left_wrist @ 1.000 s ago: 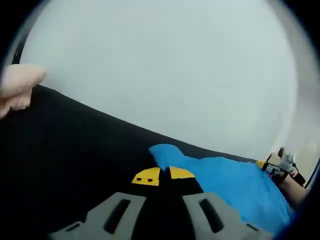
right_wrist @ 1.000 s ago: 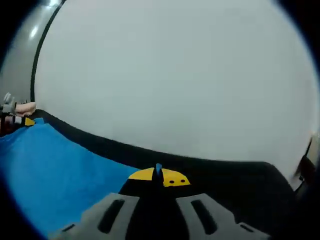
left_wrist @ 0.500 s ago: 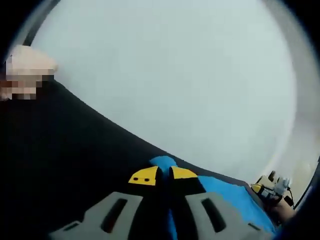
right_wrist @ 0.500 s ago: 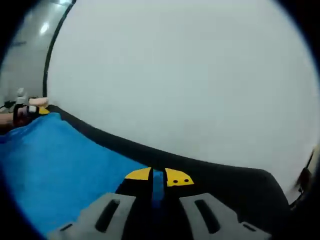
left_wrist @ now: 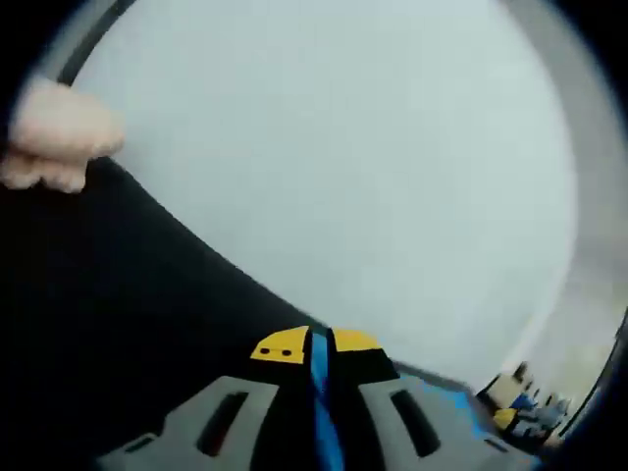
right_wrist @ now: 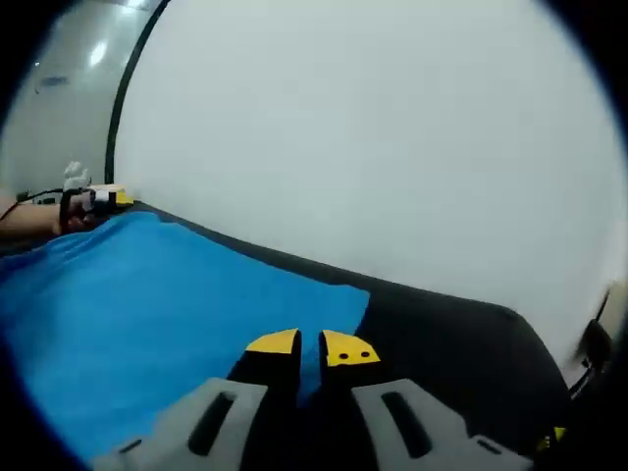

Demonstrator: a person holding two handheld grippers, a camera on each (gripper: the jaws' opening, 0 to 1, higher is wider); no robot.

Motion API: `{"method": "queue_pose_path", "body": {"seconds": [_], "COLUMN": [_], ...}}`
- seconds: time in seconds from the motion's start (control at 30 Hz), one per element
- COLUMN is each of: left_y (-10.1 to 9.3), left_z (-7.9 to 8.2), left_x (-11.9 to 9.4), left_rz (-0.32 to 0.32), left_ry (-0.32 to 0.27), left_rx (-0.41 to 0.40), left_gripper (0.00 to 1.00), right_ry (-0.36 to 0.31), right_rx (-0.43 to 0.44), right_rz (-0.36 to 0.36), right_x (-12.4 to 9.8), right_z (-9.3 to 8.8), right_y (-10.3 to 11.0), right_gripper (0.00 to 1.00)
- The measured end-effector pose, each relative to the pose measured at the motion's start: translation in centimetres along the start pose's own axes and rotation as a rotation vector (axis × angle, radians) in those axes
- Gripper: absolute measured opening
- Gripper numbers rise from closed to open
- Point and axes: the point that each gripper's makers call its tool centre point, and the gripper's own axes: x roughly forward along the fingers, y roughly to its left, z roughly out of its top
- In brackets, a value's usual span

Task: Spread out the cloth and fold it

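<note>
Left hand-held gripper (left_wrist: 318, 345) was clamped on a thin strip of blue cloth (left_wrist: 321, 412); right hand-held gripper (right_wrist: 310, 345) pinched the cloth's edge, nearly closed; cloth (right_wrist: 157, 304) was spread over the black surface (right_wrist: 451, 353); white wall (right_wrist: 373, 137) behind.

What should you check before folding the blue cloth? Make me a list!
1. Left claw pinching the blue cloth: ok, a blue strip runs between its jaws.
2. Right claw pinching the cloth: ok, blue shows between its jaws.
3. Cloth spread out between the claws: ok in the right gripper view.
4. Black table bare beyond the cloth: ok.
5. Far cloth edge lying flat: cannot tell.
</note>
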Motion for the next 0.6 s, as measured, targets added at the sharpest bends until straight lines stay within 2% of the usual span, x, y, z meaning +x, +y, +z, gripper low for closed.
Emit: {"method": "queue_pose_path", "body": {"seconds": [0.03,0.07,0.1,0.13,0.17,0.2,0.23,0.27,0.3,0.37,0.4,0.43,0.47,0.5,0.53,0.57,0.6], "left_y": [-0.4,-0.6,-0.8,-1.6,-2.9,-3.2,-4.2,-4.6,-5.1,-5.3,-5.5,-5.5,-5.3,-5.2,-5.0,-4.9,-5.4], "left_z": [0.0,0.0,0.0,0.7,1.3,1.9,2.4,2.3,2.2,0.8,-0.2,-1.0,-2.6,-3.7,-4.8,-5.6,-6.3], "left_x": [-0.9,-1.1,-2.0,-3.5,-5.1,-5.5,-6.6,-7.4,-9.4,-14.1,-17.1,-19.2,-22.6,-24.8,-27.3,-29.1,-31.3], "left_rz": [-0.009,-0.020,-0.008,-0.025,-0.061,-0.075,-0.127,-0.143,-0.151,-0.142,-0.166,-0.188,-0.198,-0.214,-0.219,-0.215,-0.226], "left_ry": [0.013,0.048,0.067,0.072,0.088,0.124,0.197,0.220,0.275,0.369,0.409,0.440,0.498,0.543,0.592,0.615,0.593], "left_rx": [-0.051,-0.052,-0.087,-0.040,0.022,0.030,0.025,0.028,0.051,0.187,0.293,0.373,0.437,0.461,0.486,0.474,0.461], "left_gripper": [0.06,0.06,0.05,0.04,0.04,0.04,0.04,0.06,0.07,0.07,0.07,0.07,0.07,0.08,0.09,0.11,0.12], "right_ry": [-0.009,-0.024,-0.051,-0.086,-0.094,-0.104,-0.123,-0.133,-0.138,-0.150,-0.145,-0.135,-0.139,-0.156,-0.174,-0.197,-0.196], "right_rx": [-0.020,-0.044,-0.058,-0.073,-0.009,0.000,0.001,0.001,0.009,-0.017,-0.034,-0.047,-0.048,-0.073,-0.062,-0.043,0.002], "right_rz": [0.007,0.008,0.015,0.032,0.084,0.090,0.100,0.113,0.133,0.200,0.248,0.297,0.329,0.382,0.394,0.419,0.423], "right_x": [-0.8,-1.8,-2.8,-4.3,-5.1,-5.5,-6.6,-7.4,-8.1,-10.0,-10.8,-12.9,-14.1,-16.7,-18.1,-20.4,-21.7], "right_z": [0.7,1.4,2.1,3.2,3.4,3.6,3.9,3.9,3.7,3.4,2.8,1.9,1.2,0.4,0.0,-0.4,-0.8], "right_y": [0.3,0.5,0.6,1.1,0.7,-0.3,-0.3,0.2,0.4,2.6,3.5,5.5,6.4,8.4,9.1,10.4,11.0], "right_gripper": [0.08,0.09,0.11,0.12,0.13,0.13,0.13,0.13,0.14,0.15,0.16,0.16,0.16,0.16,0.16,0.16,0.16]}}
